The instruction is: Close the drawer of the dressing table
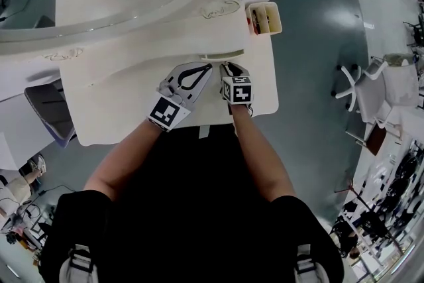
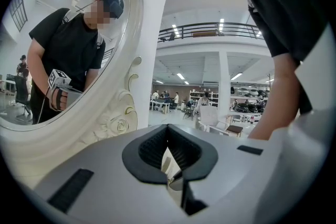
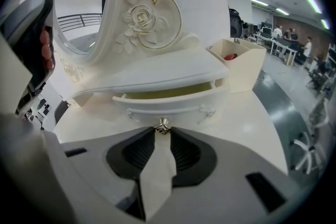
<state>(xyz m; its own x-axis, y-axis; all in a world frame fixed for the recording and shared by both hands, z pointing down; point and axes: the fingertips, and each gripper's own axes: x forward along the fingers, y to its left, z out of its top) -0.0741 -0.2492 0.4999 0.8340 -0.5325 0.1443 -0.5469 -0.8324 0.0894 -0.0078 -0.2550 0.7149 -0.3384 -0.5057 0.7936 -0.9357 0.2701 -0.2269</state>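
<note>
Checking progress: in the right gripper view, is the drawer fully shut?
No, the drawer front stands out from the dressing table, with a yellowish gap open above it.

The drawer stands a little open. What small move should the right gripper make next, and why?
Probably push the right gripper straight in: its fingers seem closed on the knob, and the drawer shows a gap above its front.

The drawer is finished in cream white, its knob in silver. Gold lines are traced on the mirror frame. The right hand-held gripper is coloured grey and black.
</note>
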